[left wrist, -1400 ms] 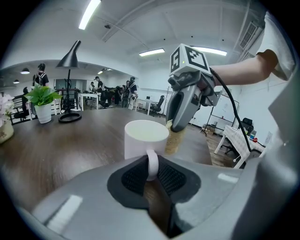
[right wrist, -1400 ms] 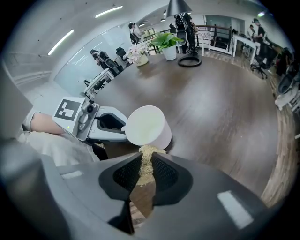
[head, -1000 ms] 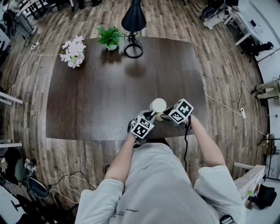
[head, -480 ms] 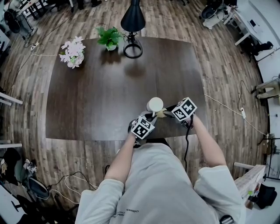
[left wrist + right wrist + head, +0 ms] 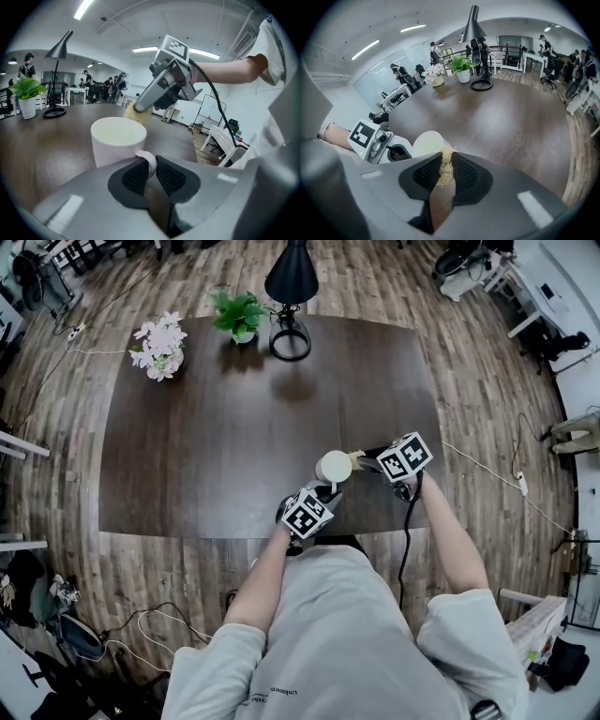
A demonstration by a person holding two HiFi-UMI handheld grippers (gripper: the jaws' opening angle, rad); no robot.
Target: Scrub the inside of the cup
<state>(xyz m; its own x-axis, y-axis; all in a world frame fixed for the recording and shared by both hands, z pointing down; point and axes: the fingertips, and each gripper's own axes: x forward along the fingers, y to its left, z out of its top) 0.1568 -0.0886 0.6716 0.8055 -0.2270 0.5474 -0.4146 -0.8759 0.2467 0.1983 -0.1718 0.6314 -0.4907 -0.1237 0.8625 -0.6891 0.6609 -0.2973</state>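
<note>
The white cup [image 5: 334, 466] stands upright on the dark table [image 5: 216, 418], near its front edge, mouth facing up. Our left gripper [image 5: 323, 491] has its jaws clenched on the cup's handle [image 5: 149, 161], probably so the cup cannot slide or turn under scrubbing. Our right gripper [image 5: 364, 459] pinches a straw-coloured scrubber [image 5: 446, 169] just beside the rim, angled toward the mouth and not yet inside; we cannot tell whether it touches.
</note>
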